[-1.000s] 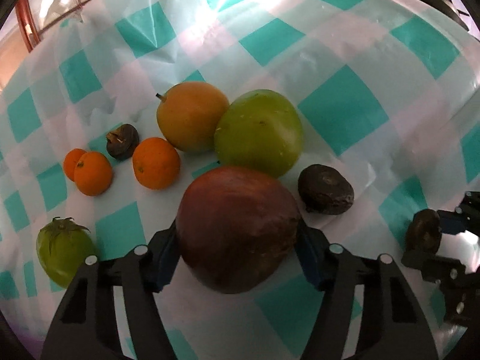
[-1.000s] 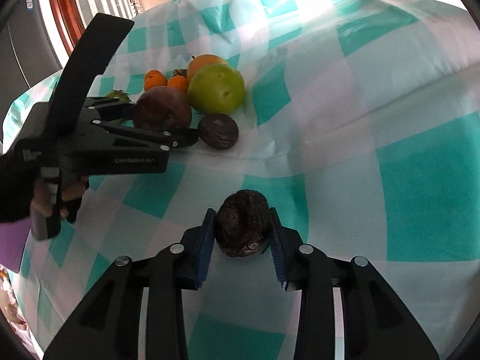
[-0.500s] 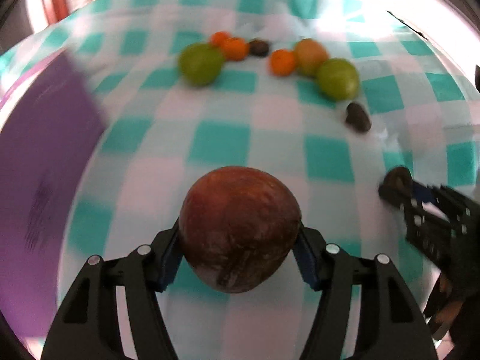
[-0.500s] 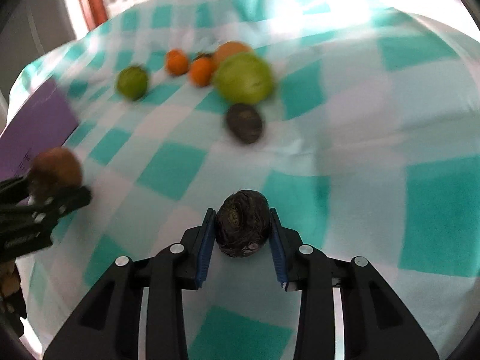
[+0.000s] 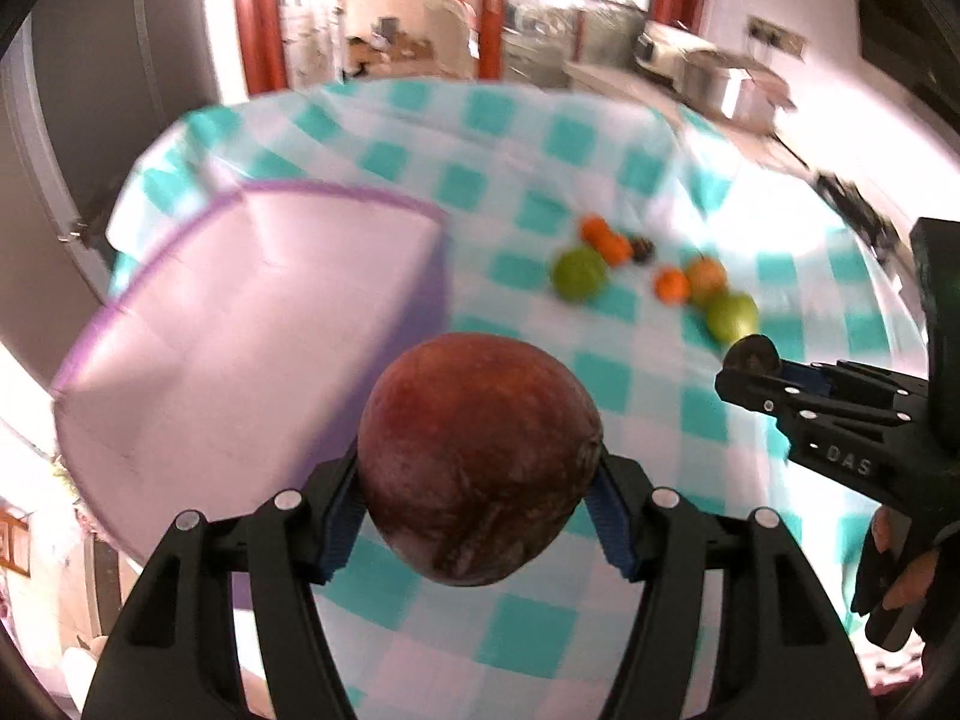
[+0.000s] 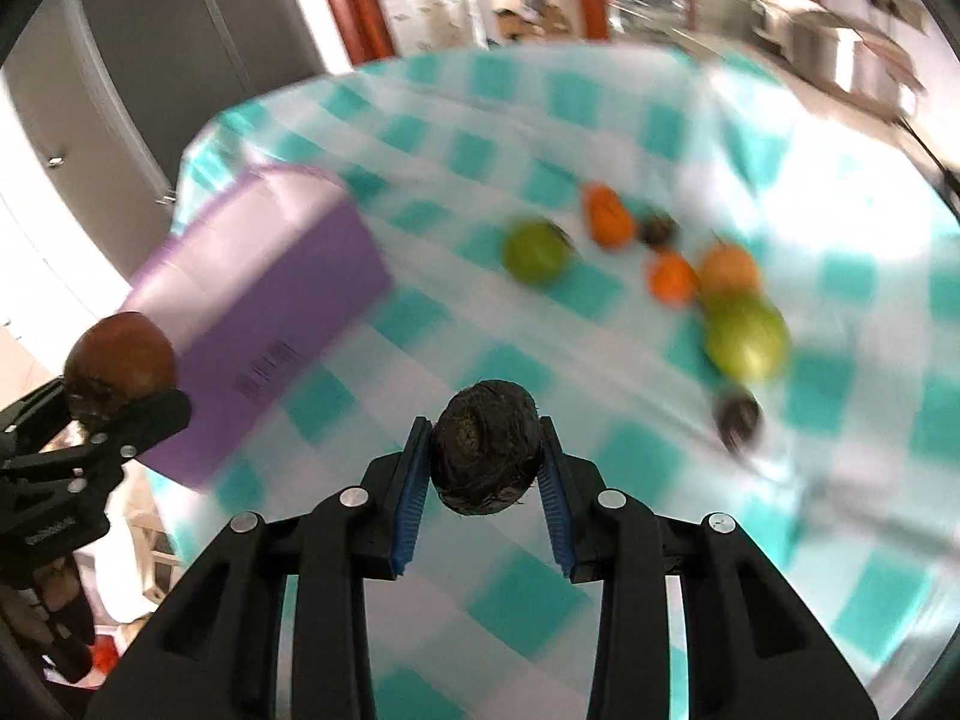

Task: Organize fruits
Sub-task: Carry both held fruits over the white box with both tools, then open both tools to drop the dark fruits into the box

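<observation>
Both grippers lifted off cloth, left fingers [image 5: 477,531] pinching reddish-brown fruit [image 5: 480,456], right fingers [image 6: 483,507] pinching dark wrinkled fruit [image 6: 486,456]

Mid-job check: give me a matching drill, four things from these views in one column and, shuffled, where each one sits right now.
Things:
1. large reddish-brown fruit
2. small dark wrinkled fruit
3. purple box
4. large green fruit

Places:
A. lying on the checked tablecloth among the loose fruit
B. clamped in the right gripper
C. standing on the table's left side, its top open
D. clamped in the left gripper

Pairs: 1-D, 2-B, 3-C, 4-A
</observation>
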{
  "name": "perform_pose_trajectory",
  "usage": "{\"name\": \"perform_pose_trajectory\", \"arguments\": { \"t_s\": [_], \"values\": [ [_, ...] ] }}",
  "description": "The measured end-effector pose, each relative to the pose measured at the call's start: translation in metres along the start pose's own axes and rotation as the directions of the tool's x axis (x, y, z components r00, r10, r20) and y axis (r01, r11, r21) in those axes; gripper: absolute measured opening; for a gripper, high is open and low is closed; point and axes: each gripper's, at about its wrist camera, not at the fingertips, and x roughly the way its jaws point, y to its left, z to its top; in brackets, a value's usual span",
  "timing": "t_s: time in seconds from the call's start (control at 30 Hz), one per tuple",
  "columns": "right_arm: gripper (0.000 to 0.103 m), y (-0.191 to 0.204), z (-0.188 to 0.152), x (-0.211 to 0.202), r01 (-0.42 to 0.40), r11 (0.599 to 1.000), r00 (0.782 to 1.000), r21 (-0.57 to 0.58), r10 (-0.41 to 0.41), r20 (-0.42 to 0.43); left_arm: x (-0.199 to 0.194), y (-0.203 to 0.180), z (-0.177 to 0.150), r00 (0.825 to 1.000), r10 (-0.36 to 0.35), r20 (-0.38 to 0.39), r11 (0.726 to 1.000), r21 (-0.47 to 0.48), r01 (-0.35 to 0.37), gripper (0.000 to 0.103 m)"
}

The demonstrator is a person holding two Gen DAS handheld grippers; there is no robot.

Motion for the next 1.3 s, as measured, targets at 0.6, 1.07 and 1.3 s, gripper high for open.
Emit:
{"name": "perform_pose_trajectory", "arguments": {
  "t_s": [0.6,1.07,1.3],
  "values": [
    [0.035,0.190,0.098,0.090,-0.113,0.972,0.989,-0.208,0.091,-0.114,0.042,0.179,0.027,0.983,0.146,-0.112,0.989,0.045,-0.142,0.064],
    [0.035,0.215,0.085,0.224,-0.019,0.969,0.887,-0.246,-0.097,-0.451,0.137,0.222,0.025,0.917,0.073,-0.393,0.986,0.166,-0.008,0.064],
    [0.040,0.213,0.078,0.233,-0.013,0.973,0.871,-0.230,-0.102,-0.481,0.152,0.219,0.019,0.866,0.057,-0.497,0.981,0.190,0.045,0.065]
  ]
}}
